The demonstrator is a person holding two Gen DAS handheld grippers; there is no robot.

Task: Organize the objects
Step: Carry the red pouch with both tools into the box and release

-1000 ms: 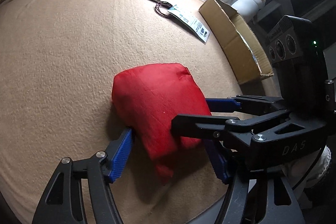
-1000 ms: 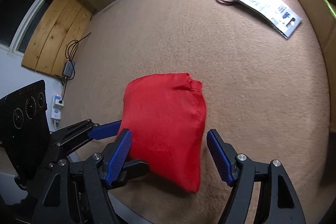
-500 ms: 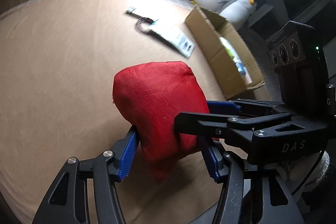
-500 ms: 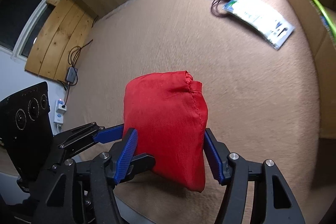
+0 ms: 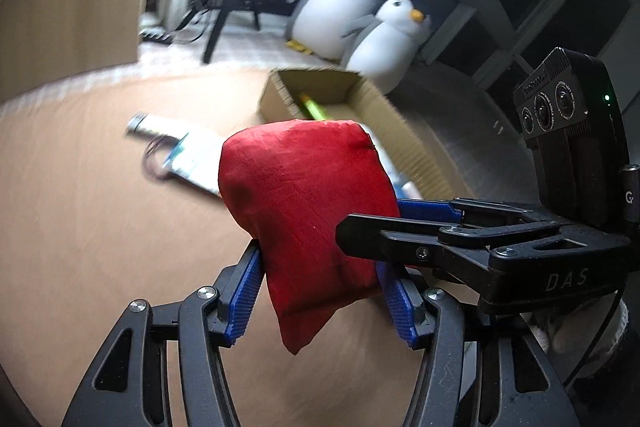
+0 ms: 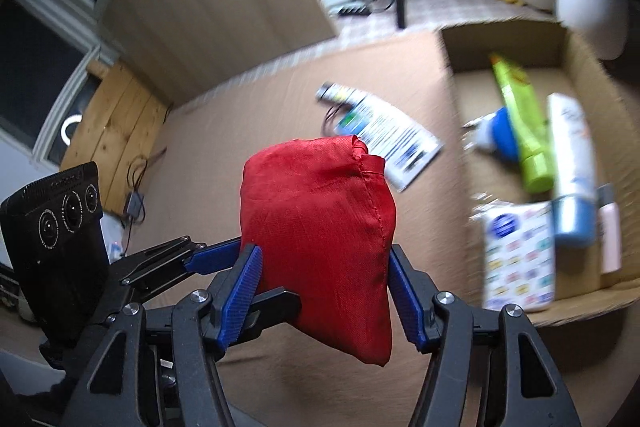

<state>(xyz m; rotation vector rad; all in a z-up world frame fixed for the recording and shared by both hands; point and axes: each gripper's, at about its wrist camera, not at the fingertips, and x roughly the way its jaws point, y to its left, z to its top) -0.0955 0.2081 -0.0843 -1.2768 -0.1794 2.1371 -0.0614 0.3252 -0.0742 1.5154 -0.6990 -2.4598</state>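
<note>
Gripping red pouch [image 5: 304,203], both grippers [image 5: 320,297] [image 6: 326,297]; box [image 6: 576,39] contents, seemingly tubes, right view only.

Plump red fabric pouch [image 5: 304,203], aloft above tan surface [image 5: 80,219]

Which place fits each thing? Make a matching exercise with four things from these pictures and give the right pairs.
Things:
1. red pouch
2. green tube
3. printed packet
4. plush penguins

Places:
A. flat on the tan mat
B. inside the cardboard box
C. on the floor behind the box
D. held by both grippers

Pairs: 1-D, 2-B, 3-A, 4-C
</note>
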